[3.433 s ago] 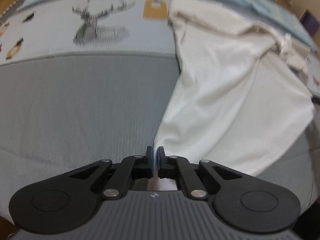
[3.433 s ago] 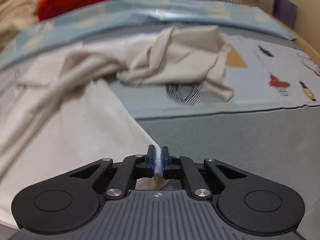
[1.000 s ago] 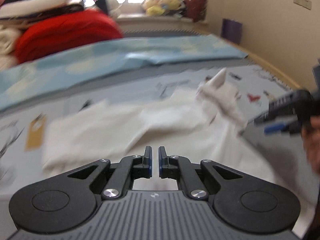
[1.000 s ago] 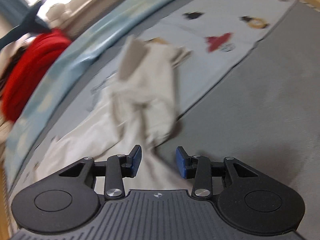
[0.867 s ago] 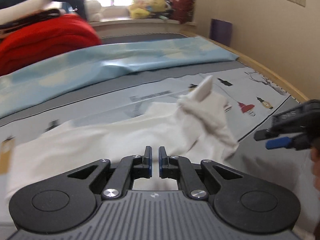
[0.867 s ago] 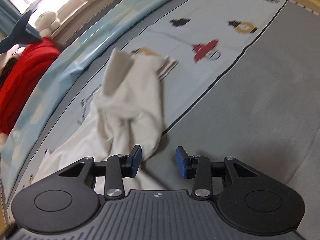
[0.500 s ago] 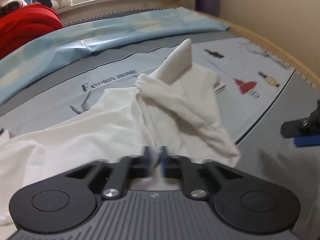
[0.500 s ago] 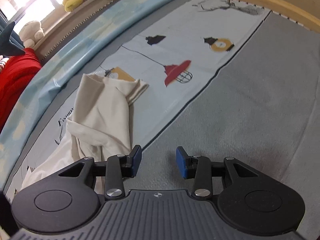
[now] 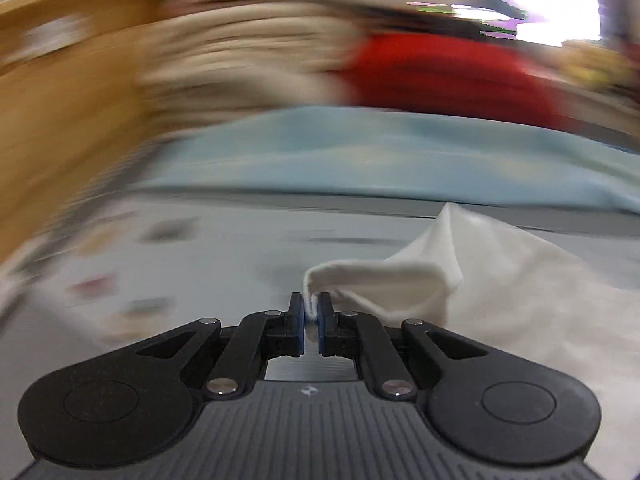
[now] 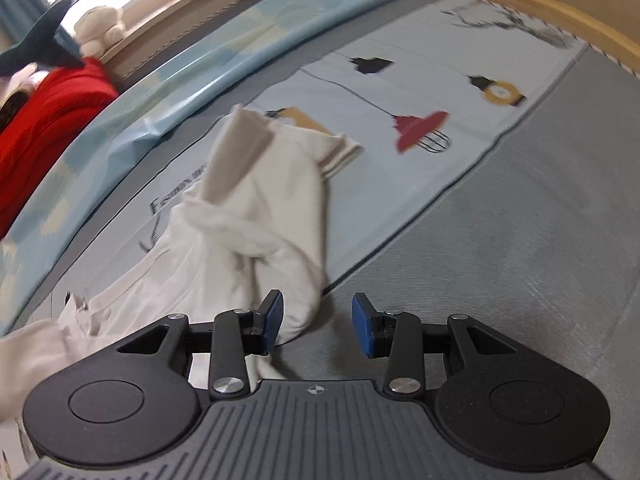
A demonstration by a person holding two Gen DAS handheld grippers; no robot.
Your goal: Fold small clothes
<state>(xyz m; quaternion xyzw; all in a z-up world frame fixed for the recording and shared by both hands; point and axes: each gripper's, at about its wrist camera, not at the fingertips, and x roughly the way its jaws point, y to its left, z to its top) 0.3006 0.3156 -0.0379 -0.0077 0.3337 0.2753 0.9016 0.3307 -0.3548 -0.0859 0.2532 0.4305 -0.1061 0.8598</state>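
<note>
The cream garment point(image 10: 256, 216) lies crumpled on the bed point(image 10: 520, 240), its long axis running in the right wrist view from about 7 o'clock, near the frame's lower left edge, up toward 1 o'clock, where a ribbed cuff point(image 10: 340, 156) rests on the printed sheet point(image 10: 400, 92) just beside a drawn red lamp. One flap of the cloth stands up in a point toward 12 o'clock. The left gripper point(image 9: 310, 312) is pressed together, pinching a hemmed edge of the garment point(image 9: 400, 284), and the cloth trails away from it toward 3 o'clock over the pale sheet; the rest of that view is heavily blurred. The right gripper point(image 10: 318, 322) is spread with nothing between its blue pads, over the grey bed cover just beside the garment's lower fold. A light blue blanket point(image 10: 224, 68) lies beyond the sheet, with a red bundle point(image 10: 48, 108) at 10 o'clock.
</note>
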